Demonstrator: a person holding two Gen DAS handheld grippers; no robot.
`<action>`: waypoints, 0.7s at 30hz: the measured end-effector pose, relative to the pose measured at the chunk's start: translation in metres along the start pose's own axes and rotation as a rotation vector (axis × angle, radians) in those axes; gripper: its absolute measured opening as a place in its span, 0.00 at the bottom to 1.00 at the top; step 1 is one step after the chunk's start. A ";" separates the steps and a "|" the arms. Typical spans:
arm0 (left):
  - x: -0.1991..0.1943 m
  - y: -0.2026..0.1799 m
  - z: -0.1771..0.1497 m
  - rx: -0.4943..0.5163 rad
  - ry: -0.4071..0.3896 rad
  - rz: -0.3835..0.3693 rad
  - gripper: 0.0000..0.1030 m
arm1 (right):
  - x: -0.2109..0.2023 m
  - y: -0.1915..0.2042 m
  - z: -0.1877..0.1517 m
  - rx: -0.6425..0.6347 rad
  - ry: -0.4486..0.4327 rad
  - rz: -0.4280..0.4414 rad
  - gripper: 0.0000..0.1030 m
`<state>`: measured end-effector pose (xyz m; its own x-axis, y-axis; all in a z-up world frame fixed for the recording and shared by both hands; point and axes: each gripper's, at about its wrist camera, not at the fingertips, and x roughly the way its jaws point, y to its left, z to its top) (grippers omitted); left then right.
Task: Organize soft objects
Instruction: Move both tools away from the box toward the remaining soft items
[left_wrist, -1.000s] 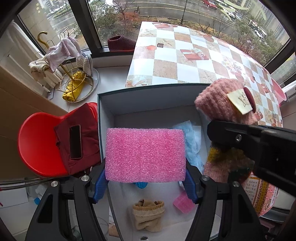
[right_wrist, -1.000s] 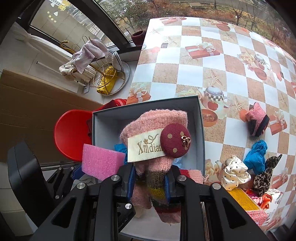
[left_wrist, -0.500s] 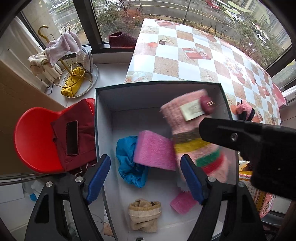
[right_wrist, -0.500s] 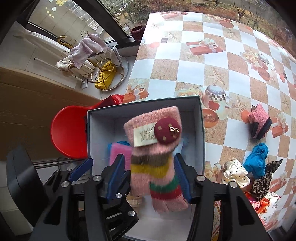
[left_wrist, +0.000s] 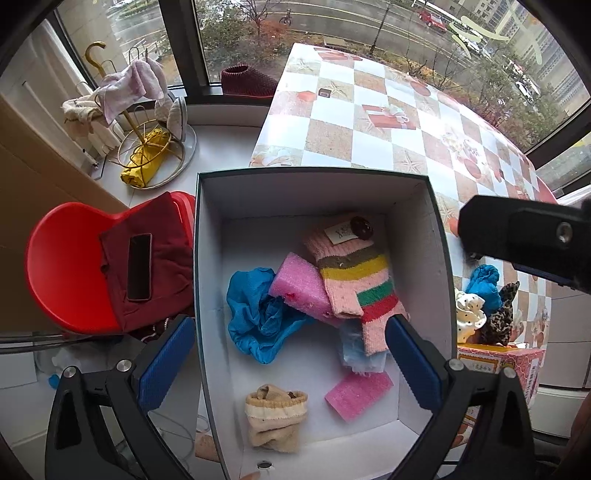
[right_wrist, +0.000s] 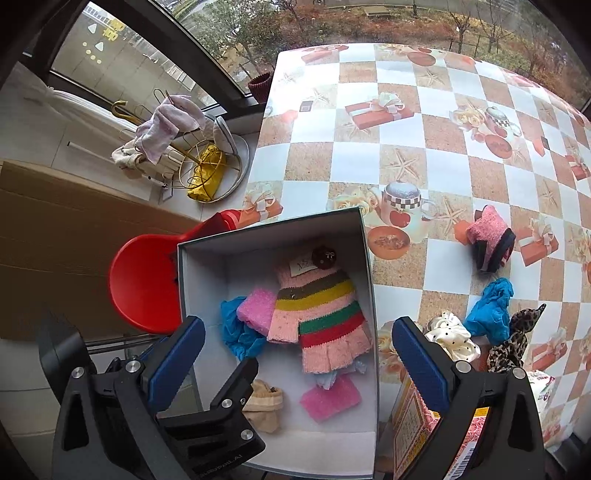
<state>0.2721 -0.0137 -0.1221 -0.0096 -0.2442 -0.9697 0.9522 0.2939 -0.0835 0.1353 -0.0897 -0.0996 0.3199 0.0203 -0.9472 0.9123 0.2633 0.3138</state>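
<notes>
A white open box (left_wrist: 417, 229) (right_wrist: 203, 280) holds a pink striped knitted glove (left_wrist: 354, 273) (right_wrist: 321, 314), a pink foam block (left_wrist: 299, 291) (right_wrist: 255, 310), a blue cloth (left_wrist: 255, 314) (right_wrist: 236, 332), a smaller pink foam piece (left_wrist: 358, 395) (right_wrist: 330, 397) and a beige sock (left_wrist: 275, 417) (right_wrist: 264, 404). My left gripper (left_wrist: 291, 365) hangs open and empty above the box. My right gripper (right_wrist: 299, 362) is open and empty above it too. On the table lie a pink slipper sock (right_wrist: 489, 243), a blue cloth (right_wrist: 489, 312), a white dotted scrunchie (right_wrist: 452, 341) and a leopard scrunchie (right_wrist: 515, 339).
The checkered table (right_wrist: 406, 129) stretches beyond the box. A red chair (left_wrist: 70, 273) with a dark red garment and a phone (left_wrist: 138, 266) stands to the left. A gold wire rack (left_wrist: 147, 147) with cloths sits by the window. A printed carton (left_wrist: 502, 373) stands right of the box.
Both grippers opened. The pink foam block dropped from the left and the striped glove from the right; both now lie in the box. Both grippers rose away from it.
</notes>
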 end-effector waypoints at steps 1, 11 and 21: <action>-0.002 -0.002 -0.001 0.006 0.001 -0.001 1.00 | -0.003 0.000 -0.001 0.000 0.000 0.006 0.99; -0.021 -0.022 -0.009 0.047 -0.015 -0.017 1.00 | -0.035 -0.014 -0.014 0.042 -0.037 0.035 0.99; -0.034 -0.030 -0.020 0.065 -0.019 0.003 1.00 | -0.056 -0.022 -0.031 0.045 -0.061 0.042 0.99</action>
<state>0.2377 0.0039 -0.0909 -0.0017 -0.2608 -0.9654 0.9701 0.2337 -0.0649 0.0898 -0.0669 -0.0552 0.3724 -0.0288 -0.9276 0.9076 0.2202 0.3575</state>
